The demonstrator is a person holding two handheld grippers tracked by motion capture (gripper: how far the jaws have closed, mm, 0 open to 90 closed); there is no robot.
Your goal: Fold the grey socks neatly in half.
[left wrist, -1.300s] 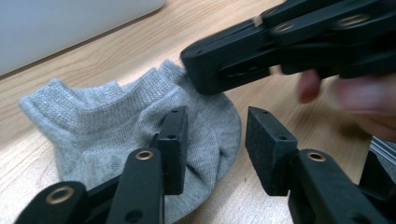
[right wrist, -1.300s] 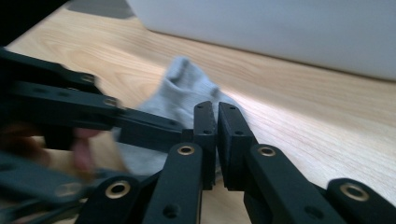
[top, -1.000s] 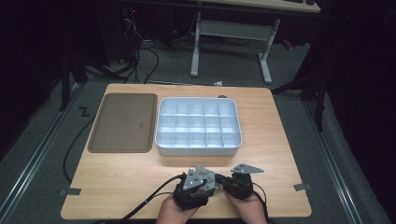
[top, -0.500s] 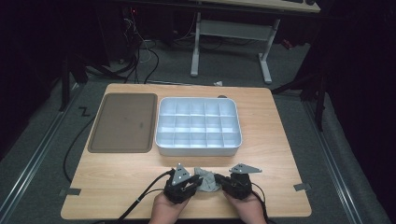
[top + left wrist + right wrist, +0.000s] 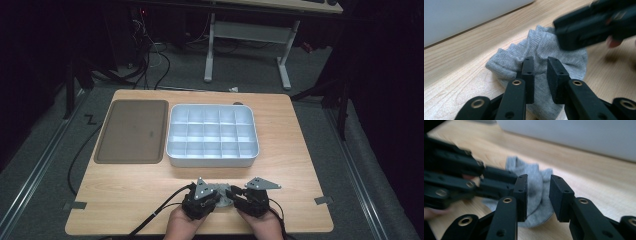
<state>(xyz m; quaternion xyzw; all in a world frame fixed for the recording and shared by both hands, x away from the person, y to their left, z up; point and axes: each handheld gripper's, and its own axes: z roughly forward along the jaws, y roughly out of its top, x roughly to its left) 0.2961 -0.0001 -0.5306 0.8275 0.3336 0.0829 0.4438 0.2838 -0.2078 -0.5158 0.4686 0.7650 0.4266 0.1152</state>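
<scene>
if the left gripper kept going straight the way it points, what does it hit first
Probably the grey sock: the left gripper points right at it, with the right gripper just beyond. Depth is hard to judge; its jaws may already touch the fabric.

overhead forward-down, two close views, shared sock [image 5: 544, 50]

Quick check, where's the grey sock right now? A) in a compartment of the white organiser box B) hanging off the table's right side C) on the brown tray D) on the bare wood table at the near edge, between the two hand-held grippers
D: the grey sock lies bunched on the wooden table, between the left hand-held gripper and the right hand-held gripper, in front of the organiser box.
</scene>
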